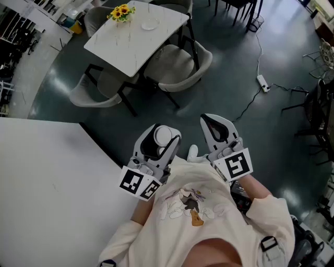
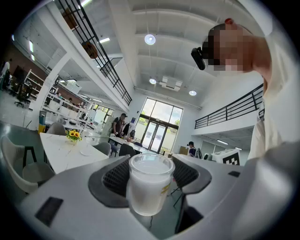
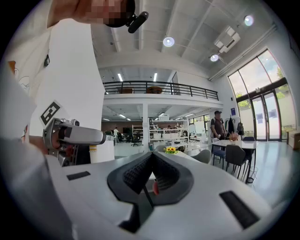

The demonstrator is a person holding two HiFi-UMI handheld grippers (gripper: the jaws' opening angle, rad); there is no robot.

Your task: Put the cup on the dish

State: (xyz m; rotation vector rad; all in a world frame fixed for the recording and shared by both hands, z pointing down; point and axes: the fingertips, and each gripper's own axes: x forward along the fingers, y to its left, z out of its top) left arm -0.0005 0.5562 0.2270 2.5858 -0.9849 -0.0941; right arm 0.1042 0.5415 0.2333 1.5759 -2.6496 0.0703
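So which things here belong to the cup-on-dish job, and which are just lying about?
Job: frosted white cup, gripped in the left claw; small white dish on the far white table.
Lying about: yellow sunflowers; grey chairs; white power strip; shut, empty right claw.

The head view looks steeply down from above the person's chest. The left gripper [image 1: 160, 140] and right gripper [image 1: 215, 122] sit close below at the frame's lower centre, and a marble table [image 1: 130, 44] with yellow flowers [image 1: 121, 11] lies far off at upper left. The left gripper view faces level along its jaws, with the cup [image 2: 149, 183] very near at lower centre and the same flowers [image 2: 72, 135] at middle left. The right gripper view also faces level, showing those flowers [image 3: 170, 150] near centre and the left gripper [image 3: 75, 136] at the frame's left.
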